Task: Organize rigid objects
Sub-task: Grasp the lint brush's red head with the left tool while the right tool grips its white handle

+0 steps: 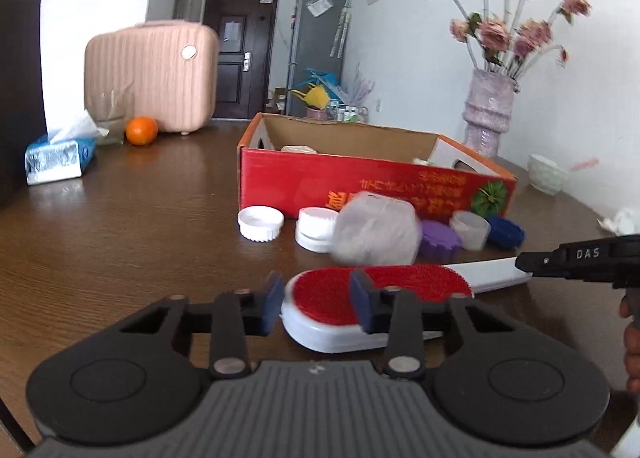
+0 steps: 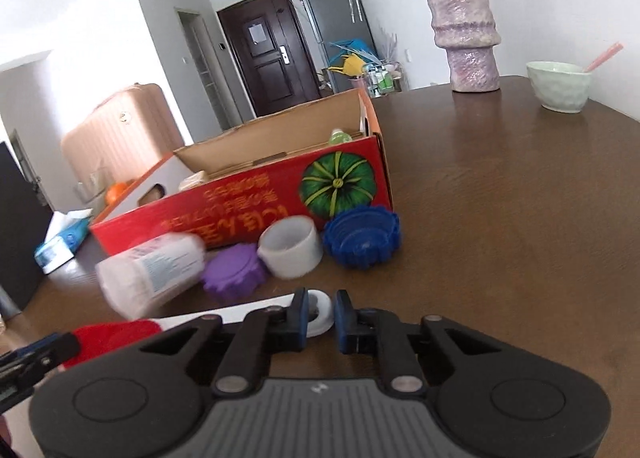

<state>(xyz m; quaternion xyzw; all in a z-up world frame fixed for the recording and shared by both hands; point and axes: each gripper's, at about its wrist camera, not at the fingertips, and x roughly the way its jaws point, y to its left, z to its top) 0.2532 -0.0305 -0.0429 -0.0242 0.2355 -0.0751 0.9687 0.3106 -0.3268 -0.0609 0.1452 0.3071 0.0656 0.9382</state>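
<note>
A white lint brush with a red pad (image 1: 384, 282) lies on the brown table. My left gripper (image 1: 316, 304) has its blue fingers on either side of the brush's rounded head, gripping it. My right gripper (image 2: 321, 318) is closed on the white end of the brush's handle (image 2: 322, 312). The red pad also shows at the lower left of the right wrist view (image 2: 112, 334). Behind the brush lie a clear bottle on its side (image 1: 374, 227), two white caps (image 1: 260, 222), a purple cap (image 2: 234, 272), a translucent cup (image 2: 290, 246) and a blue cap (image 2: 362, 236). A red cardboard box (image 1: 360, 181) stands open behind them.
A pink suitcase (image 1: 152, 73), an orange (image 1: 141, 130) and a tissue pack (image 1: 56, 155) sit at the far left of the table. A purple vase with flowers (image 2: 468, 33) and a pale green bowl with a spoon (image 2: 558, 85) stand at the far right.
</note>
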